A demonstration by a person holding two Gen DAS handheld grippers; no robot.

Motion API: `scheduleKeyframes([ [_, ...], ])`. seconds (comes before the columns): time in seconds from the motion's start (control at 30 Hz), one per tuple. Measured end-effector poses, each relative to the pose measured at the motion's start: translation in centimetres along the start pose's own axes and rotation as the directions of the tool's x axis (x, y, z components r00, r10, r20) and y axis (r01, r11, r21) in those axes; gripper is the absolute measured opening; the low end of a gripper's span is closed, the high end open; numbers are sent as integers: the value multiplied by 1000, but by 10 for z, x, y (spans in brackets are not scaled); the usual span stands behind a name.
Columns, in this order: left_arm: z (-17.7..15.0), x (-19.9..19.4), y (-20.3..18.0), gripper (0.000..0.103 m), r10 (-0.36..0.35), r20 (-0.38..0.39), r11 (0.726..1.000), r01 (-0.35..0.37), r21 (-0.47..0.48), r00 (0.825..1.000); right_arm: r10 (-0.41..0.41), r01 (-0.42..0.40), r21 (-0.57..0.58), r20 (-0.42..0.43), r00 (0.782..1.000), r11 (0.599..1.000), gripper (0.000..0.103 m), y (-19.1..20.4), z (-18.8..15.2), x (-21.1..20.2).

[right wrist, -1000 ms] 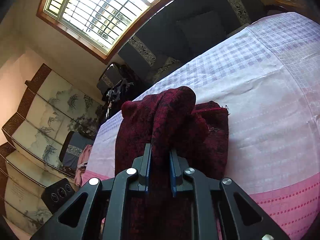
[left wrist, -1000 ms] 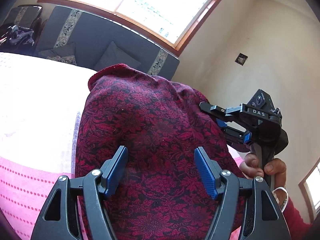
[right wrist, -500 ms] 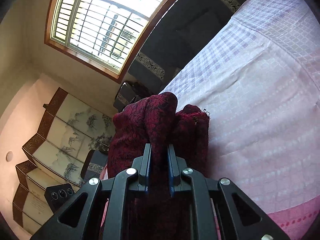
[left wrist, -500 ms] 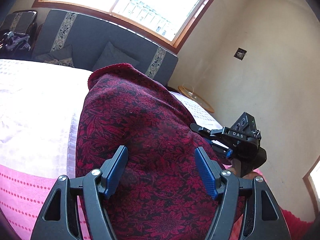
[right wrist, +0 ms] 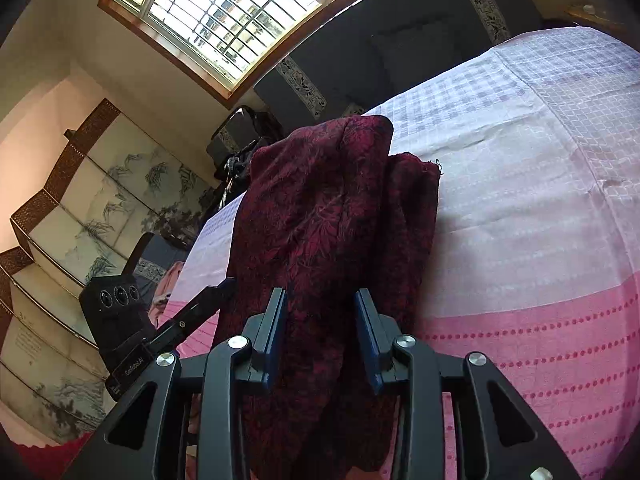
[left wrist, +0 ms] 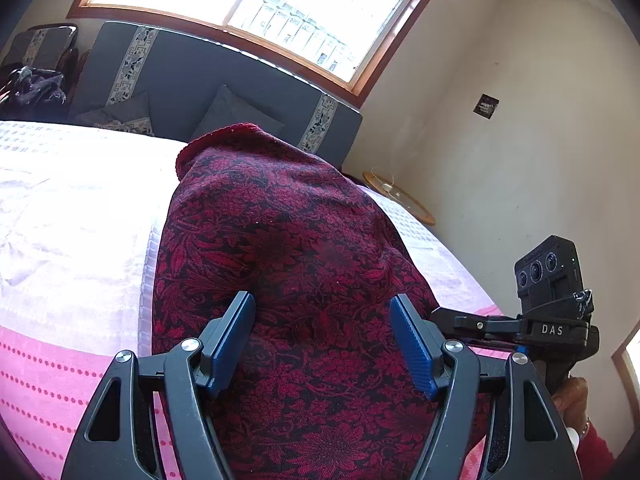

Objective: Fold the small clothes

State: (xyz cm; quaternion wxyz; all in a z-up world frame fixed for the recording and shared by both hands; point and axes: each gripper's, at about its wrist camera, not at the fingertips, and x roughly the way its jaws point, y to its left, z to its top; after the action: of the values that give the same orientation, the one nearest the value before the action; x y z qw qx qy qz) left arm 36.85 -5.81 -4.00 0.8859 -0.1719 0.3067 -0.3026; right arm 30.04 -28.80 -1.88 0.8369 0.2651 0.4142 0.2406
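A dark red floral garment point(left wrist: 280, 264) lies folded over itself on the bed's pink and white cover point(left wrist: 72, 208). My left gripper point(left wrist: 322, 320) is open, its blue pads spread above the cloth. My right gripper point(right wrist: 320, 312) is open too, its pads apart on either side of a raised fold of the garment point(right wrist: 320, 208). The right gripper's body point(left wrist: 548, 320) shows at the lower right of the left wrist view. The left gripper's body point(right wrist: 132, 320) shows at the left of the right wrist view.
A grey sofa point(left wrist: 208, 80) with cushions stands beyond the bed under a large window point(left wrist: 256, 4). A round wooden side table point(left wrist: 400, 196) sits by the wall. A painted folding screen point(right wrist: 80, 220) stands at the left in the right wrist view.
My right gripper was shut on the raised fold and has now opened. It has dropped lower in the left wrist view. The left gripper stays open over the garment.
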Motion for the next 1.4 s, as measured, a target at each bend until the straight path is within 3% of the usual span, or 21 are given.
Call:
scheduleKeyframes([
  [0.03,0,0,0,71,0,-2,1000,0,-6,1000,-13,13,2,-16,1000,1000,31,0,-3,6],
  [0.07,2,-1,1,71,-2,-6,1000,2,-15,1000,-27,28,7,-20,999,1000,13,0,-5,9],
  [0.2,5,-4,4,75,-49,-22,997,48,-53,999,-36,39,-30,74,997,999,11,7,-11,-9],
  [0.27,3,2,1,75,-41,-49,999,40,-29,998,-44,46,-20,115,992,999,11,2,-17,-18],
  [0.33,0,4,-5,75,-24,-50,1000,25,14,998,-75,74,10,99,992,997,11,-13,-24,-10],
  [0.47,-6,7,-5,75,-1,-39,999,3,53,999,7,-19,122,99,995,992,12,-36,-29,6],
  [0.53,-8,9,-5,75,8,-39,998,-6,67,999,7,-16,106,90,996,994,13,-32,-26,9],
  [0.7,-10,9,-5,75,23,-27,997,-21,71,999,-83,77,48,141,986,996,26,-9,-20,0],
  [0.83,-11,9,-6,75,28,-23,997,-26,71,999,-201,197,44,154,967,979,61,-9,-19,-7],
  [0.87,-11,9,-7,75,27,-21,997,-26,68,999,-183,178,46,151,971,983,61,-11,-18,-6],
  [0.9,-12,8,-7,75,27,-20,997,-26,67,999,-157,151,52,142,977,987,58,-14,-18,-4],
  [0.93,-12,7,-6,75,26,-17,998,-24,64,1000,-133,127,52,139,981,990,34,-14,-17,-2],
  [0.97,-12,6,-6,75,30,-11,998,-29,62,999,-121,117,37,124,985,992,20,-12,-15,2],
  [1.07,-10,3,-2,75,57,14,996,-58,63,998,-137,139,-9,105,985,990,18,-1,-10,12],
  [1.13,-6,1,4,75,79,32,995,-81,56,996,-125,132,-40,146,981,990,17,11,-4,12],
  [1.23,-2,-2,16,75,35,33,999,-35,-18,999,8,-12,15,226,974,1000,16,3,6,7],
  [1.33,-8,-1,9,75,31,24,999,-32,38,999,-47,33,91,158,986,995,16,-25,-9,21],
  [1.4,-11,0,4,76,43,25,997,-45,64,999,-28,10,111,161,987,994,16,-31,-19,18],
])
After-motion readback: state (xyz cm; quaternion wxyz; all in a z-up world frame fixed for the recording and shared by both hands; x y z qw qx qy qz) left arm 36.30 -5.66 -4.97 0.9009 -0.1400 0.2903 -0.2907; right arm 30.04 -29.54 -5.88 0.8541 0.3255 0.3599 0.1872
